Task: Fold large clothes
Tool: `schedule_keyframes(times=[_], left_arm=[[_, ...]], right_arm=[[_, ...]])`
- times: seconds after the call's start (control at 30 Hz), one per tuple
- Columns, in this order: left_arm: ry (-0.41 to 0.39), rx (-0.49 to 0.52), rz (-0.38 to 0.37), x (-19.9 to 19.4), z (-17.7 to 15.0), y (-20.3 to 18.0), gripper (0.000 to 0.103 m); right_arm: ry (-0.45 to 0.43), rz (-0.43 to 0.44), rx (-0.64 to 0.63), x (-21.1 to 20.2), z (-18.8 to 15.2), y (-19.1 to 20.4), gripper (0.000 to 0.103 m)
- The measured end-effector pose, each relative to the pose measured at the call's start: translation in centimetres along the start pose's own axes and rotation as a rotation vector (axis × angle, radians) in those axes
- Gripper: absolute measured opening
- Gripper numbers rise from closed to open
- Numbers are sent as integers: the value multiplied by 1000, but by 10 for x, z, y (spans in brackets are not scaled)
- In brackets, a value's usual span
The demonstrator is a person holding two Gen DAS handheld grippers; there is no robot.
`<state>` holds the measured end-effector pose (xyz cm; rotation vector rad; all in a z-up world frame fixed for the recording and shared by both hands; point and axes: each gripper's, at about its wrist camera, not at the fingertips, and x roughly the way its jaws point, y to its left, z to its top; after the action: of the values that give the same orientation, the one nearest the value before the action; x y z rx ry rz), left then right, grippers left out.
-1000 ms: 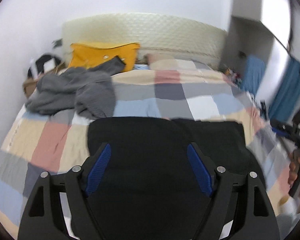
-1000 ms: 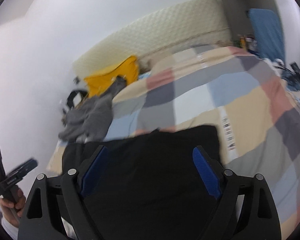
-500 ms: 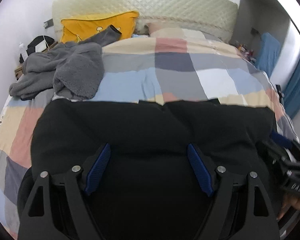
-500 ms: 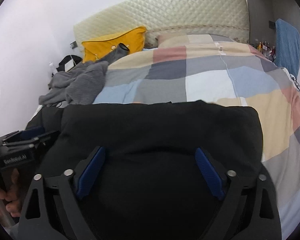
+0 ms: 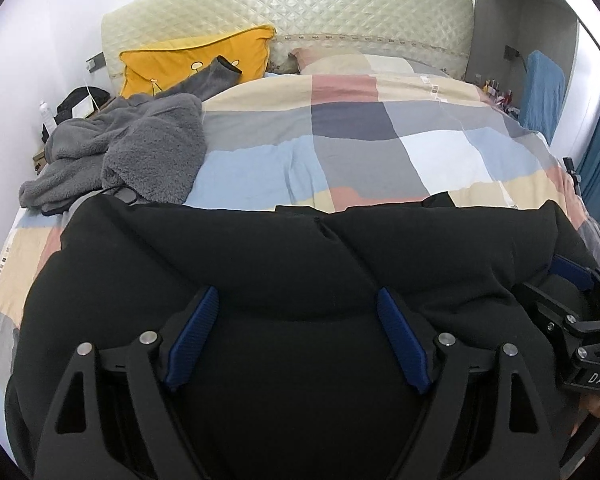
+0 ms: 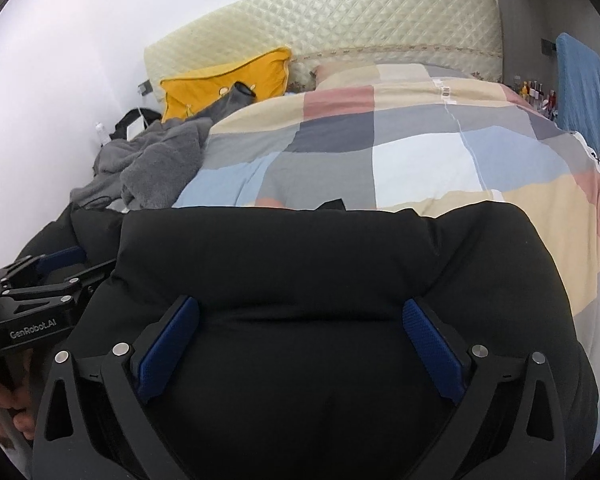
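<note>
A black padded jacket (image 5: 300,248) (image 6: 320,248) lies bunched across the near end of the bed and fills the lower half of both views. My left gripper (image 5: 296,320) has thick jacket fabric bulging between its blue pads, which still press on it as the jaws start opening. My right gripper (image 6: 300,320) stands on the jacket's right part. Its jaws are opening wide, with fabric lying between them. Each gripper shows at the edge of the other's view: the right gripper (image 5: 556,288) and the left gripper (image 6: 76,266).
A checked quilt (image 5: 360,140) (image 6: 420,152) covers the bed beyond the jacket. A grey fleece garment (image 5: 140,140) (image 6: 160,160) is heaped at the left, before a yellow pillow (image 5: 188,60) and quilted headboard (image 5: 300,8). A blue cloth (image 5: 544,88) hangs at the right.
Both grippers came down and forward with the jacket, which now rests spread on the quilt. The right gripper's fingers stand a little wider apart than before.
</note>
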<state>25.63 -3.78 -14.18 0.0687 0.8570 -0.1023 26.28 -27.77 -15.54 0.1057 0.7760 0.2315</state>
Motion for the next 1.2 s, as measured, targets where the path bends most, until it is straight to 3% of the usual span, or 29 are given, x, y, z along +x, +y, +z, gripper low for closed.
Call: schedule_keyframes(times=[0.37, 0.83, 1.07, 1.2], left_arm=[[26, -21, -37, 29, 9, 9, 84], [-8, -66, -86, 3, 2, 26, 84], [-33, -63, -27, -20, 4, 66, 84], [15, -79, 41, 2, 1, 83, 84]], right_arm=[[-12, 53, 51, 20, 6, -7, 103], [-23, 88, 18, -2, 4, -8, 103], [-76, 5, -43, -30, 10, -17, 103], [-72, -81, -92, -21, 9, -29, 103]])
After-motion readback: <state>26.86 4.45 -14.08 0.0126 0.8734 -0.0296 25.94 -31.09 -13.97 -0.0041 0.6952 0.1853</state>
